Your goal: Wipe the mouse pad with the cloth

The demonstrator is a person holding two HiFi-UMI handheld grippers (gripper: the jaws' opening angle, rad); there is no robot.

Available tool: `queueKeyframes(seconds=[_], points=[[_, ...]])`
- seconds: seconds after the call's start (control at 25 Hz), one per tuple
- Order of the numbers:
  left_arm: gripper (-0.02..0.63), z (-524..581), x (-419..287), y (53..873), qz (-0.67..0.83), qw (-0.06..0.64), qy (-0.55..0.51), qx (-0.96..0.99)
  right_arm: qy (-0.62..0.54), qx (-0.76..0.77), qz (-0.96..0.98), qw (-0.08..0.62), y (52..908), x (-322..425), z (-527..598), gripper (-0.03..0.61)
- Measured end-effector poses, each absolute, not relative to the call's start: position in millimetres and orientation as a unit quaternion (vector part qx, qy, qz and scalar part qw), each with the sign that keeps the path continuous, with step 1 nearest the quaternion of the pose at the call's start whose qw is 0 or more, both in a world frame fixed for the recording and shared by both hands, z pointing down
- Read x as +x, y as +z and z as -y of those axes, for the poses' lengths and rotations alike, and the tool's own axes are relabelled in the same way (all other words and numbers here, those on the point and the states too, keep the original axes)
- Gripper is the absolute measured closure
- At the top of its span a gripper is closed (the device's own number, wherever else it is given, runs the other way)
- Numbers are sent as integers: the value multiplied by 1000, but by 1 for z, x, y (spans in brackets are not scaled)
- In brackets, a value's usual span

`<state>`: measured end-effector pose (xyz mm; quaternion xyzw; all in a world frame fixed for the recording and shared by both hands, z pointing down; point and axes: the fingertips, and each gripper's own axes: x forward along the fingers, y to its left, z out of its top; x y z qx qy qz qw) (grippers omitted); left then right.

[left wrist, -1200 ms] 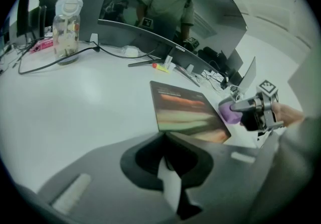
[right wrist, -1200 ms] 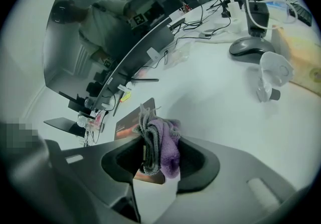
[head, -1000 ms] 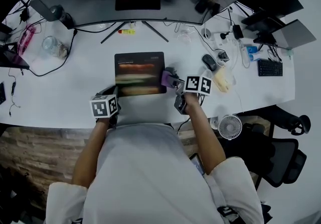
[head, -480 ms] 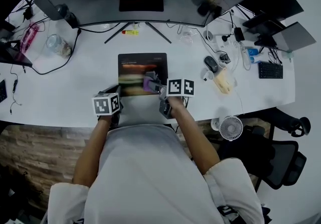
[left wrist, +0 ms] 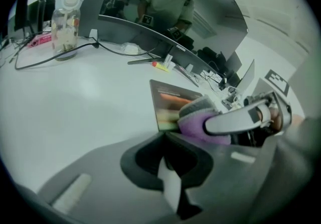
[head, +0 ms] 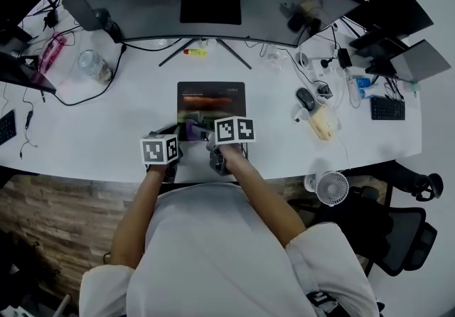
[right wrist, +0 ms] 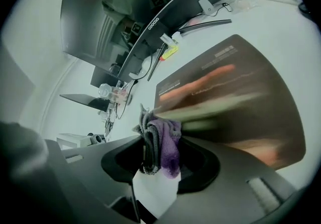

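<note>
- Right gripper: jaws clamped on the purple-and-grey cloth. The cloth is bunched into a wad that stands proud of the tips, so fabric rather than plastic meets the surface.
- Cloth position: over the near-left part of the mouse pad. Actual contact cannot be confirmed.
- Left gripper: jaws together, nothing between them. It sits just off the mouse pad's near-left corner, judged parked clear of the wiping path.
- Mouse pad: flat on the desk, printed face up. The print is smeared in the right gripper view, consistent with a stroke under way.
- Mouse: well right of the mouse pad, no obstruction.
</note>
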<state>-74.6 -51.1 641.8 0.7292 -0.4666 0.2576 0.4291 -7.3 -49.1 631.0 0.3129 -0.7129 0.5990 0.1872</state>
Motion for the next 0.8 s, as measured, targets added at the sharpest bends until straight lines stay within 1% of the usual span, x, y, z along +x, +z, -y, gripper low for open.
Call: queueKeyframes(seconds=[0.24, 0.8], points=[[614, 50, -76, 642, 465, 435, 256, 727, 588, 303, 725, 193, 632, -25, 42, 391], [614, 50, -75, 641, 475, 413, 263, 731, 599, 311, 711, 198, 634, -12, 42, 388]])
